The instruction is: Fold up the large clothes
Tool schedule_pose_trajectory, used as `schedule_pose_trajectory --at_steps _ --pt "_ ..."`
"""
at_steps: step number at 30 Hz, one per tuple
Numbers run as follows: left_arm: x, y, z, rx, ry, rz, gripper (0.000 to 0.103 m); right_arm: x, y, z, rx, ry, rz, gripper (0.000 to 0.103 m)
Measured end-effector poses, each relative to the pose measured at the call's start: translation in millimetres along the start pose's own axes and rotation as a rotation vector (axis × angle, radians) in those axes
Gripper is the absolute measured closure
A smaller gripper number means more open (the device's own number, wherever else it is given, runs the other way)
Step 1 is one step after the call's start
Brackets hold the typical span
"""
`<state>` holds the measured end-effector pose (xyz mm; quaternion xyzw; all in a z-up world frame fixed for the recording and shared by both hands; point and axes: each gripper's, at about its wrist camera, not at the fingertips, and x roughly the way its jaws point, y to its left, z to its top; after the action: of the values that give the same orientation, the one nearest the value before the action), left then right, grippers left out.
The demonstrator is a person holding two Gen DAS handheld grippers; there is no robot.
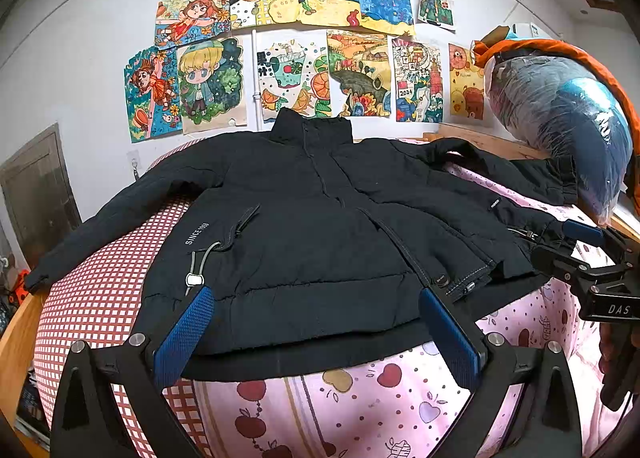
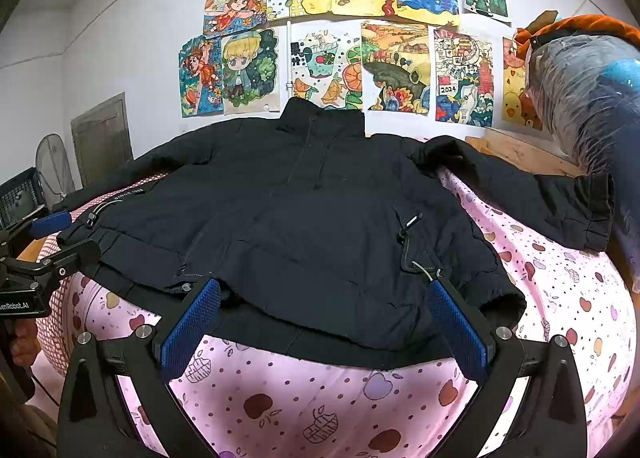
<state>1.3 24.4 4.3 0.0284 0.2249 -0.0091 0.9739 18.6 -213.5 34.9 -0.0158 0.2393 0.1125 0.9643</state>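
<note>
Bed (image 1: 352, 394) under drawings-covered wall (image 1: 80, 37), jacket (image 1: 304, 225) spread flat front-up, sleeves out. Left gripper (image 1: 316, 322) and right gripper (image 2: 326, 318) at hem, jaws spread, pinching nothing. Probably pre-fold: grab hem corner and cuff (image 2: 596, 213) together, both layers; fold sleeve inward, keep hem straight, avoid drawcord (image 1: 198, 270).
</note>
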Motion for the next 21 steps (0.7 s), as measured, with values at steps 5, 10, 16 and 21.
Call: schedule_pose_trajectory --at_steps 5,10,16,21 --pt "-0.1 -1.1 -0.1 -0.002 0.0 0.001 0.0 0.0 -0.6 -0.4 0.001 0.001 0.0 0.001" --pt "0.0 -2.1 -0.4 -0.001 0.001 0.001 0.0 -0.2 -0.9 -0.3 0.004 0.002 -0.001 0.001" --pt "0.0 -2.0 -0.5 -0.001 0.0 0.001 0.0 -0.3 -0.9 0.0 0.005 0.002 -0.002 0.001" --pt "0.0 -2.6 -0.6 -0.001 0.0 0.002 0.0 -0.3 -0.9 0.2 0.005 0.002 -0.001 0.001"
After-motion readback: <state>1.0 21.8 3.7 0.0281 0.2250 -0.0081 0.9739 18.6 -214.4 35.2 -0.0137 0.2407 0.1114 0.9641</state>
